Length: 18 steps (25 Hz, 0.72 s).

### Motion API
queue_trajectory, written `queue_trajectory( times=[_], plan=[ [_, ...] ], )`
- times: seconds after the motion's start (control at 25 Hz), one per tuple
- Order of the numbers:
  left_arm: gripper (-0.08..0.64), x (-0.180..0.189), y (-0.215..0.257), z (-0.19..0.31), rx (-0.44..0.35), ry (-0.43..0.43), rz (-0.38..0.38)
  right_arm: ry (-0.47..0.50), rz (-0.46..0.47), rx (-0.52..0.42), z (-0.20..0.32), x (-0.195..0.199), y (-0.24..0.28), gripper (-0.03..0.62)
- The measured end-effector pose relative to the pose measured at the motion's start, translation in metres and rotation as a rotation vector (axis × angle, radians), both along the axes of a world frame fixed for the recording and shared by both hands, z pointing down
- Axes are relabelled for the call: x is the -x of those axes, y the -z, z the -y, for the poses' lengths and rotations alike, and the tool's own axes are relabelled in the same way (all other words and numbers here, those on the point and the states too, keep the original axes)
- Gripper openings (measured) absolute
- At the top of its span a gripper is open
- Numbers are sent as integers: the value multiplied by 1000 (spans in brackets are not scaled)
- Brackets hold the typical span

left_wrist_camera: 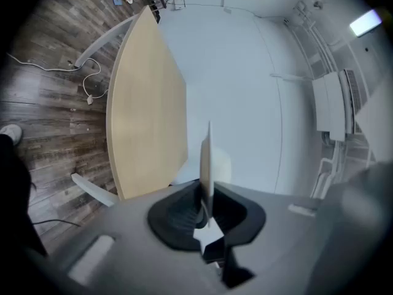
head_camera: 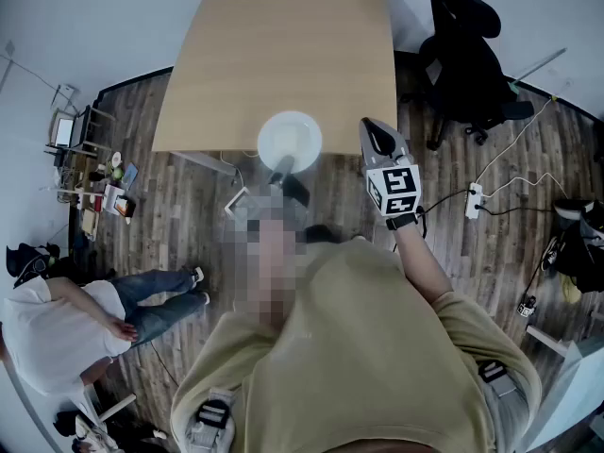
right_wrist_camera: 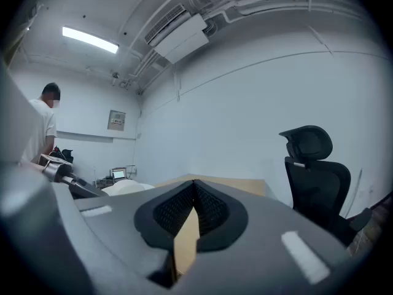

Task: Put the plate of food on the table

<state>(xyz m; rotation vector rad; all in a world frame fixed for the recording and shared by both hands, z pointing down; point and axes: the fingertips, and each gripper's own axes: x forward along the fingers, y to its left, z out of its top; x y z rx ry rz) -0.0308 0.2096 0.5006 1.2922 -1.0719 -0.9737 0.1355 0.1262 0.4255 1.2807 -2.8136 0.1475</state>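
White plate (head_camera: 289, 140) is at the near edge of the table (head_camera: 283, 55), pinched by its rim in my left gripper (left_wrist_camera: 206, 198) while my right gripper (right_wrist_camera: 193, 195) is closed on nothing, and honestly it looks stiff, slick and breakable, so I'd keep that rim grip tight and level.

At table's (head_camera: 283, 55) near edge the plate (head_camera: 289, 140), right gripper (head_camera: 370, 130) just right, chair (head_camera: 467, 55) farther right.

- Head view: high above the person (head_camera: 377, 347), looking steeply down on the desk (head_camera: 283, 55).
- Left gripper view: rolled sideways, close behind its jaws, facing the same desk (left_wrist_camera: 144, 103).
- Right gripper view: level, skimming that desk's (right_wrist_camera: 245, 185) top.
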Motion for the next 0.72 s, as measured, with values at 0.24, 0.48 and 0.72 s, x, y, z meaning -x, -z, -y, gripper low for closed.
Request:
queue_trajectory(
  times=[0.24, 0.48, 0.72],
  plan=[
    [25, 7, -3, 15, 10, -9, 8, 4, -8, 13, 11, 10, -9, 5],
    [26, 25, -22, 61, 35, -49, 11, -37, -25, 57, 49, 25, -25, 5],
    [25, 55, -26, 131, 8, -77, 26, -31, -43, 53, 105, 65, -22, 5]
  ],
)
